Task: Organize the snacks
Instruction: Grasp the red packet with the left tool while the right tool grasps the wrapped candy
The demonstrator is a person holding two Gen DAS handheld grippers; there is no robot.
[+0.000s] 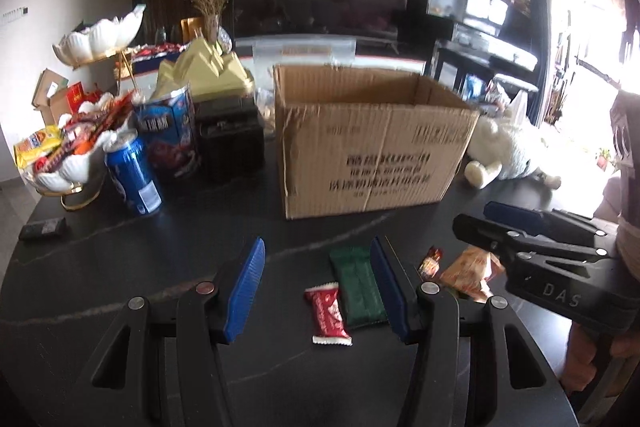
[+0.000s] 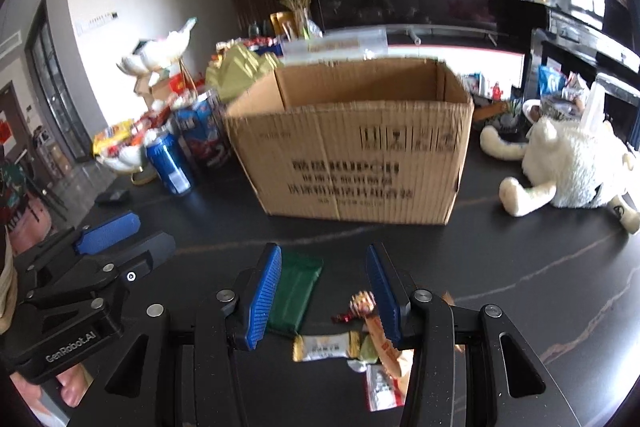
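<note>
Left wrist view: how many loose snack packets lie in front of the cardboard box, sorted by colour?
red packet: 1
green packet: 1
orange packet: 1
small dark-red candy: 1
Total: 4

Open tabletop — cardboard box ahead

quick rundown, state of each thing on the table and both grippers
cardboard box: open, upright
blue can: upright, tilted
green packet: flat on table
red wrapper: flat, loose
plush toy: lying down
left gripper: open, empty
right gripper: open, empty
</note>
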